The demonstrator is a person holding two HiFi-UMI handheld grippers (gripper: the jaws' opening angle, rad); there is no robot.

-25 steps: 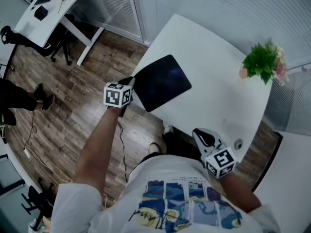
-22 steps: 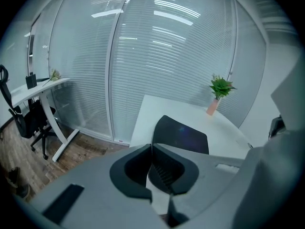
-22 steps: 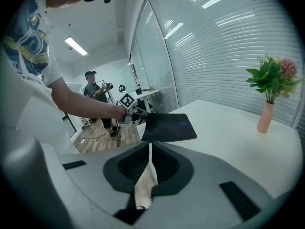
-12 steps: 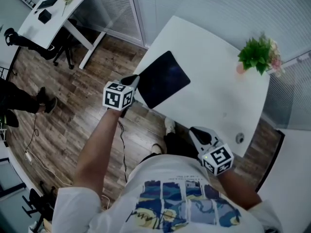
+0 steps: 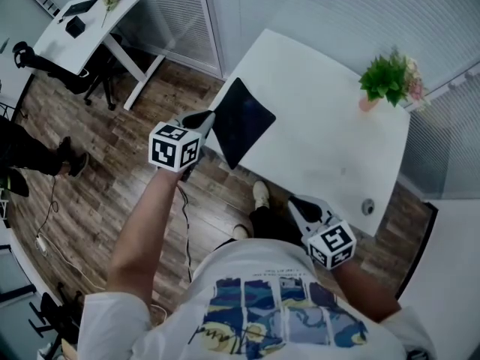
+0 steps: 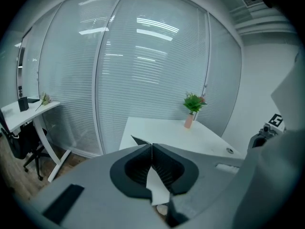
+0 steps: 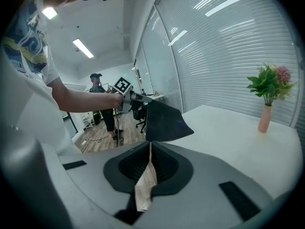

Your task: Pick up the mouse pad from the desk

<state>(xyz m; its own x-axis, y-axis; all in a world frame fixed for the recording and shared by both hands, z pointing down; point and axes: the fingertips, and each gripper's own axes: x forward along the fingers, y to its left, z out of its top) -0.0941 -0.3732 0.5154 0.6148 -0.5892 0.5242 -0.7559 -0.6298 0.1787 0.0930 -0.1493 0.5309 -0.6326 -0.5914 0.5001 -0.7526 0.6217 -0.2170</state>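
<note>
Left hand-held gripper (image 5: 207,117), pinching mouse pad (image 5: 244,118) edge

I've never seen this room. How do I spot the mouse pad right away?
Find the big white desk. At its edge by the wooden floor, the left gripper pinches the mouse pad by a corner, tilted. It is the only dark, flat square there; the plant across the desk is green and bushy.

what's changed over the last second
The left tool, shut on the mouse pad, has lifted it: the pad lay flat on the desk, now it is tilted steeply up. The right tool and the plant are about where they were.
</note>
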